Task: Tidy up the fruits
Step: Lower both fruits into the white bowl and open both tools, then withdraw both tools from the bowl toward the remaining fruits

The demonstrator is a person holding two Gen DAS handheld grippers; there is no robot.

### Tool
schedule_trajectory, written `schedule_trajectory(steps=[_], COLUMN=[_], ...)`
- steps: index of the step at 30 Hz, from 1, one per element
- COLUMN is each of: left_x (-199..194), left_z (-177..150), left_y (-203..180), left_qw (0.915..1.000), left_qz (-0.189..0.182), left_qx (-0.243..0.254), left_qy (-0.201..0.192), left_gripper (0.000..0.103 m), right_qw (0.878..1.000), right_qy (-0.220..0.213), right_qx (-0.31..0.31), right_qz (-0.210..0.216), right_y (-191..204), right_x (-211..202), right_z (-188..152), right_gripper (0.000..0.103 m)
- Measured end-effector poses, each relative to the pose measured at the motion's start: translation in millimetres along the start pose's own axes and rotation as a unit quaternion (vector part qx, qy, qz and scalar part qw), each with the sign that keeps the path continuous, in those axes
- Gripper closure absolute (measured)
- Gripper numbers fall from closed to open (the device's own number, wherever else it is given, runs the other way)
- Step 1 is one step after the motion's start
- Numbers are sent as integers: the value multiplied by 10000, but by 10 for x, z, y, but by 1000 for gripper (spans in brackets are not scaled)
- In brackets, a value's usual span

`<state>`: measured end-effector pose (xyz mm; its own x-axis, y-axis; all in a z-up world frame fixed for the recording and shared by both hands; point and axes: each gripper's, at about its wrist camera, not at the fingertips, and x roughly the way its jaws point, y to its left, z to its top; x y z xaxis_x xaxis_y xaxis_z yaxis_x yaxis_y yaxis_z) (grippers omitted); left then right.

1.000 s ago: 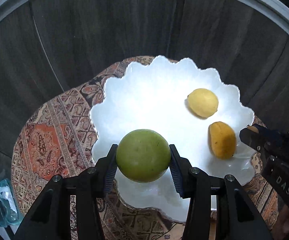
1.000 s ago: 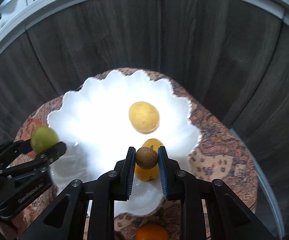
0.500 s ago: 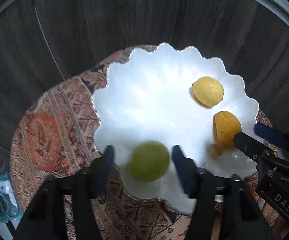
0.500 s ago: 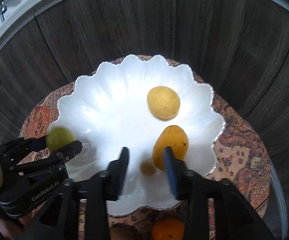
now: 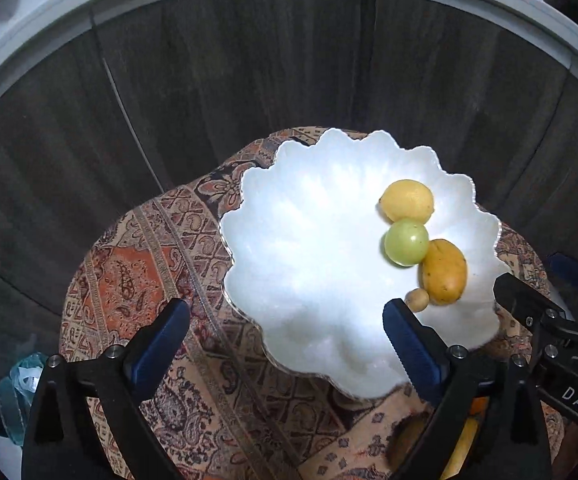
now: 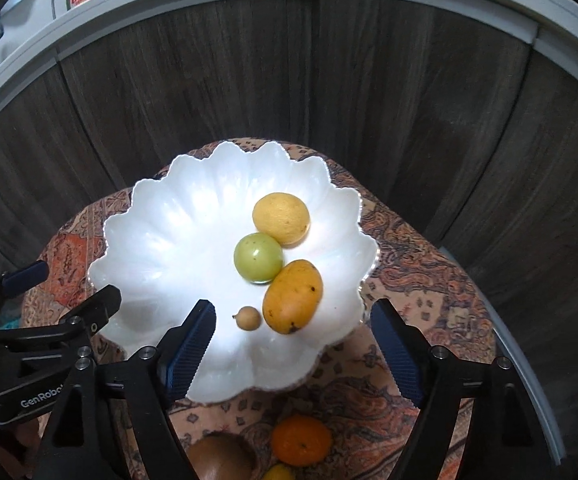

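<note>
A green fruit (image 6: 258, 257) rests in the scalloped white bowl (image 6: 161, 240), touching a lemon (image 6: 281, 218) and mango (image 6: 292, 297), ahead of the empty right hand-held gripper (image 6: 291, 344); the left hand-held gripper (image 5: 285, 338) likewise gapes wide, empty.

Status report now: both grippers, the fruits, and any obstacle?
Left gripper and right gripper: jaws open, empty. Four fruits in white bowl. Orange and brown fruit wait outside on cloth. No obstacle seen.
</note>
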<state>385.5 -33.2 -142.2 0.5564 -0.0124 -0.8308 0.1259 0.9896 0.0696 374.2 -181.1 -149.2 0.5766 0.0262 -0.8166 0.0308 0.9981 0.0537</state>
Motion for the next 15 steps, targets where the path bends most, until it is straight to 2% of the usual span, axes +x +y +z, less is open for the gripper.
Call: schedule_trajectory(steps=[15], left_x=[-521], left_z=[-234], left_y=[-25], left_qw=[9998], left_qz=[-62], left_qx=[-132], left_qy=[-146], left_gripper=[4], right_qw=[9998], right_qy=[-181], right_qx=[86], right_qz=[-57], right_y=[-53], right_x=[-533], right_z=[-193], right_gripper=[23])
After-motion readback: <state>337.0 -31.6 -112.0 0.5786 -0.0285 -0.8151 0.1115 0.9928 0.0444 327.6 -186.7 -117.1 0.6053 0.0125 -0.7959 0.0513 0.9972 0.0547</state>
